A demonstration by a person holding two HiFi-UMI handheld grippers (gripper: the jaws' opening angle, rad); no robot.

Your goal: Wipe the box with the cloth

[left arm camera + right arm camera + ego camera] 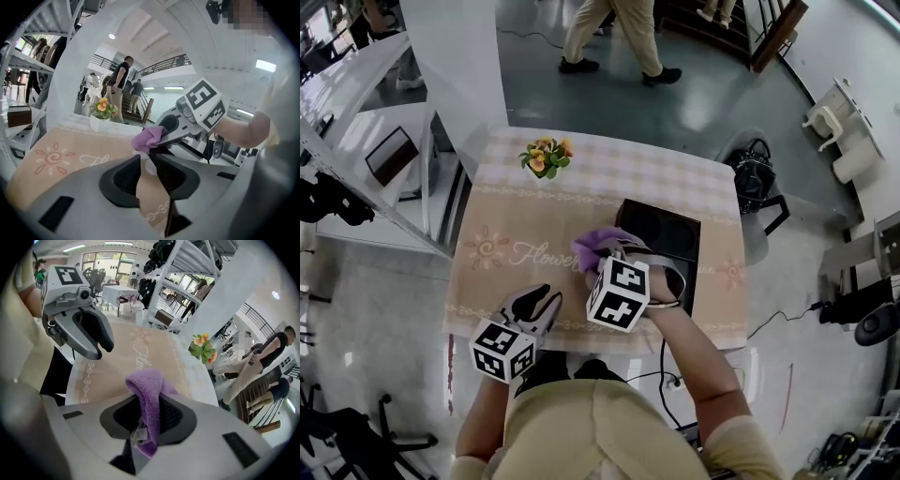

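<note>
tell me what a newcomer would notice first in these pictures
The crumpled purple terry cloth, clamped in the right gripper, stands out most, held by the left edge of the flat black box on the beige tablecloth. The left gripper hangs open and empty over the tablecloth's near edge, and a small pot of orange and yellow flowers sits at the far edge.

A pot of flowers (546, 157) was set near the far edge of a table covered by a beige tablecloth (492, 251). A person (617, 36) was seen beyond, a white rack (366, 112) at left.
</note>
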